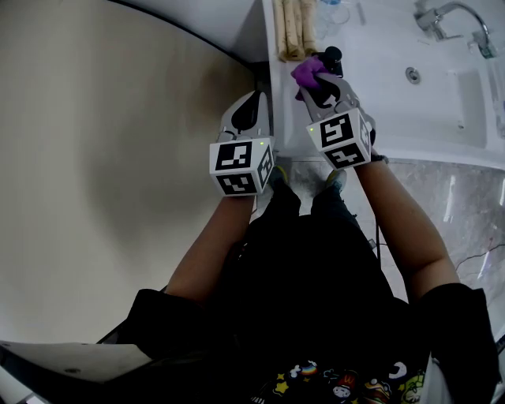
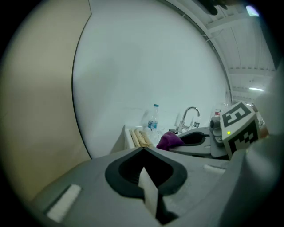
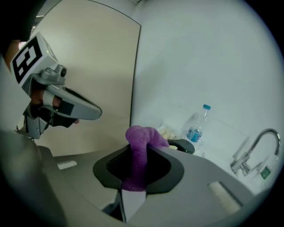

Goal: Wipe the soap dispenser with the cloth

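Closest up is the person's black top and both bare forearms, reaching out to a hand-held gripper in each hand. The left hand-held gripper (image 1: 251, 106) has its jaws pressed together with nothing in them; its own view (image 2: 143, 150) shows that clearly. The right hand-held gripper (image 1: 319, 79) is clamped on a purple cloth (image 1: 308, 72), which is bunched up and sticks out past the jaw tips (image 3: 140, 142).

Right beside the cloth, pretty much touching it from what I can see, is a black pump top, which looks like the soap dispenser (image 1: 332, 55). It's on the white table (image 1: 379, 47), near the front left corner. In the right gripper view its dark head (image 3: 183, 145) peeks out just behind the cloth.

Behind that are some beige rolls (image 1: 296, 28) lying side by side and a clear water bottle (image 3: 195, 128) with a blue cap. The sink (image 1: 473, 95) and chrome faucet (image 1: 454, 12) are well off to the right. On the left is a plain beige wall (image 1: 118, 158).
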